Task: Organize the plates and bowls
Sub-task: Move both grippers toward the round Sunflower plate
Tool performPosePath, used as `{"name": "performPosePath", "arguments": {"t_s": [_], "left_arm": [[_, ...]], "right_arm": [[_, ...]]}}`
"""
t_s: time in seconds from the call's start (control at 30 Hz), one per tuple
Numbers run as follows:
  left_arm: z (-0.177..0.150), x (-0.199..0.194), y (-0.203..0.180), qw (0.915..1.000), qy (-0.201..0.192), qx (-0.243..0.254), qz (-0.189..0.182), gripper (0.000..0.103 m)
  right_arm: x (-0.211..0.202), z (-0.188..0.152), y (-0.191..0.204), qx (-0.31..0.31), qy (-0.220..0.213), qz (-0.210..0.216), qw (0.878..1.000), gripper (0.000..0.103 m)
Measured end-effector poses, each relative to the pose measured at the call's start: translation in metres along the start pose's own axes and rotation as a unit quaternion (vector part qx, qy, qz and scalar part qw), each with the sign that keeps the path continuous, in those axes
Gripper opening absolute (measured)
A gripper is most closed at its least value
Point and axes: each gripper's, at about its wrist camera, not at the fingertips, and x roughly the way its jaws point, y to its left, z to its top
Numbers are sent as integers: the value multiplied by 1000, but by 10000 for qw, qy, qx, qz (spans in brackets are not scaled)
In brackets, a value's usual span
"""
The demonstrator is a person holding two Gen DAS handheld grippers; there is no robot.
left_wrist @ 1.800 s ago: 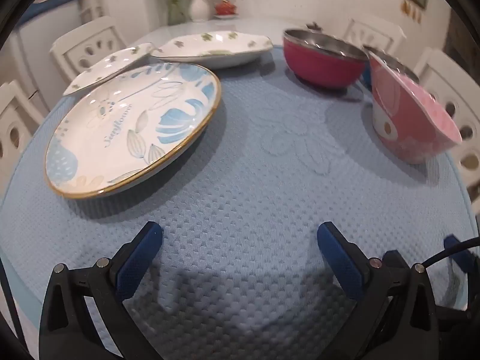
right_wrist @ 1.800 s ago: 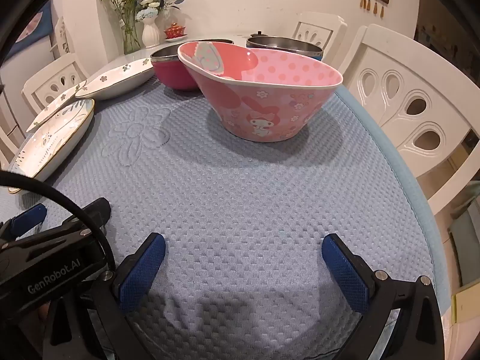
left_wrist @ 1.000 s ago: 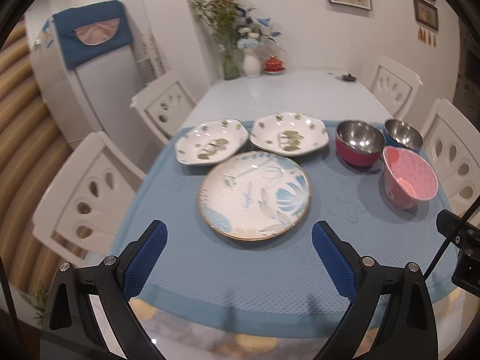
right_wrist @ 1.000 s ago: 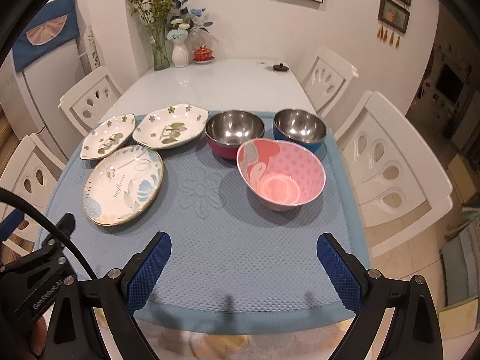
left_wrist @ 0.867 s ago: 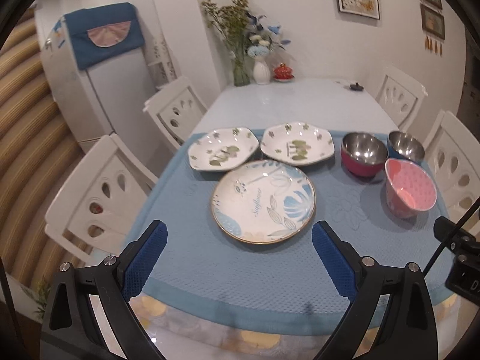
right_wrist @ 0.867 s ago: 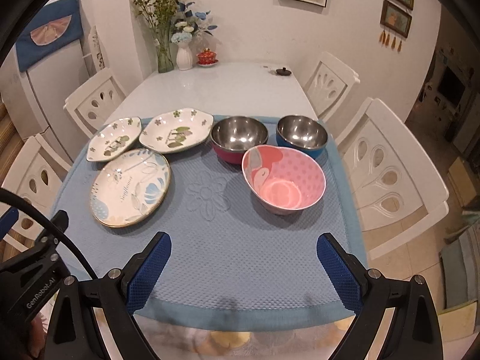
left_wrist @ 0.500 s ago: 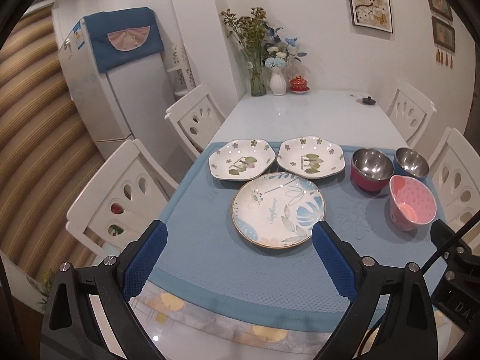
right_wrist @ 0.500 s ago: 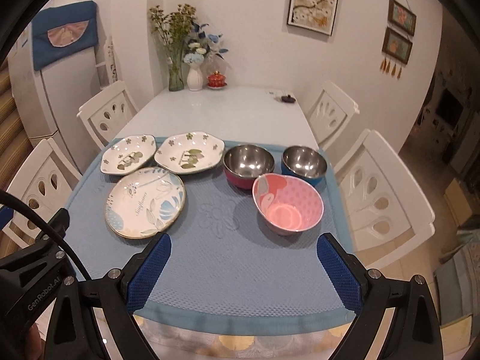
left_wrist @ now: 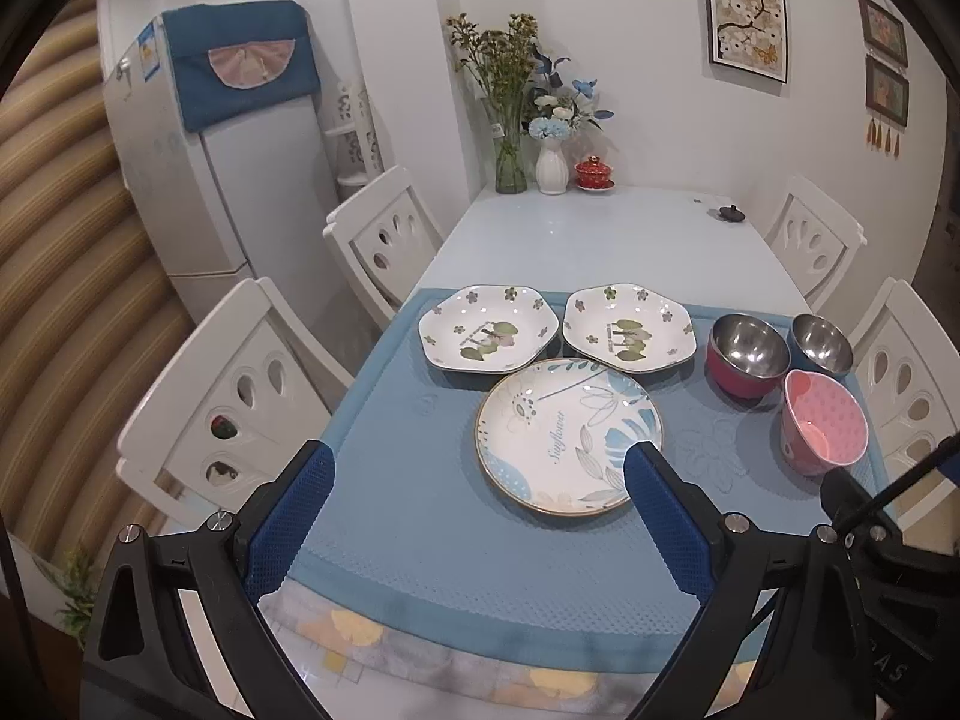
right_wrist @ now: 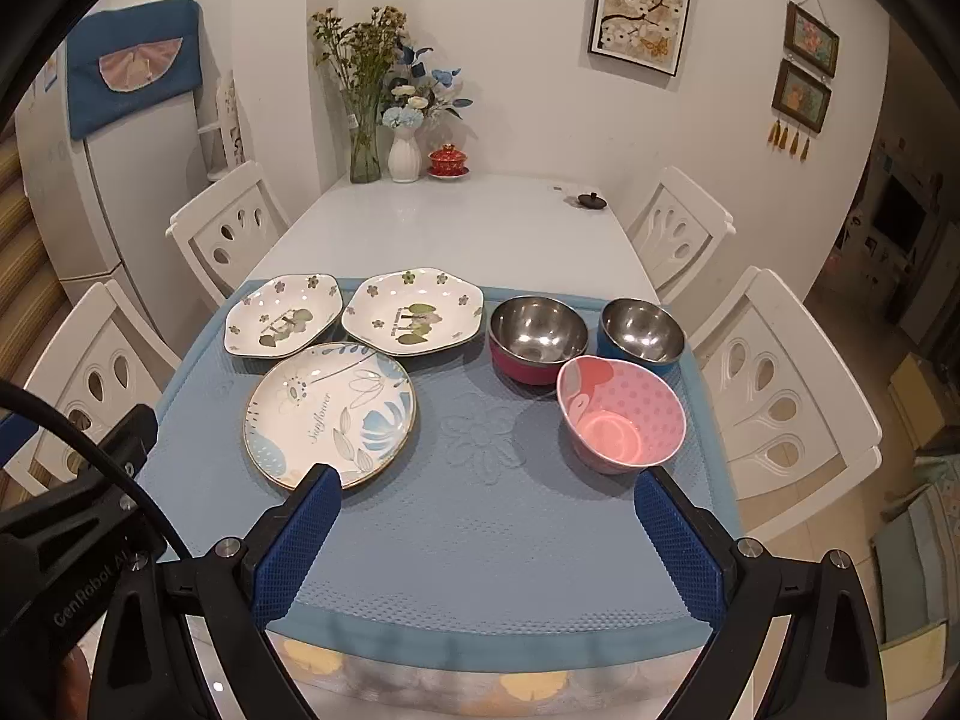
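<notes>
Round plate reads "Sunflower" (both grippers spread, empty)

Round plate, blue leaf print, gilt rim, flat, near left | two hexagonal floral plates side by side behind it | red steel bowl, blue steel bowl, upright, right rear | pink dotted bowl, upright, just before them

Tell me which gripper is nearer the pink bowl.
Right. The right gripper hangs over the mat's near edge, its right finger just short of the pink bowl. The left gripper faces the round plate, bowl off to its right.
</notes>
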Motion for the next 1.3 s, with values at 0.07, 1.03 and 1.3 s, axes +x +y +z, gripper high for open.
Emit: {"name": "performPosePath", "arguments": {"t_s": [0.07,1.03,1.3], "left_arm": [[4,4,4,10000,14,-18,-53,97],[34,55,53,9991,64,-23,-416,97],[38,66,61,9987,66,17,-508,97]], "right_arm": [[0,2,7,-18,-18,-65,10000,97],[24,35,70,145,-17,-225,9996,97],[31,39,80,261,2,-283,9993,97]]}}
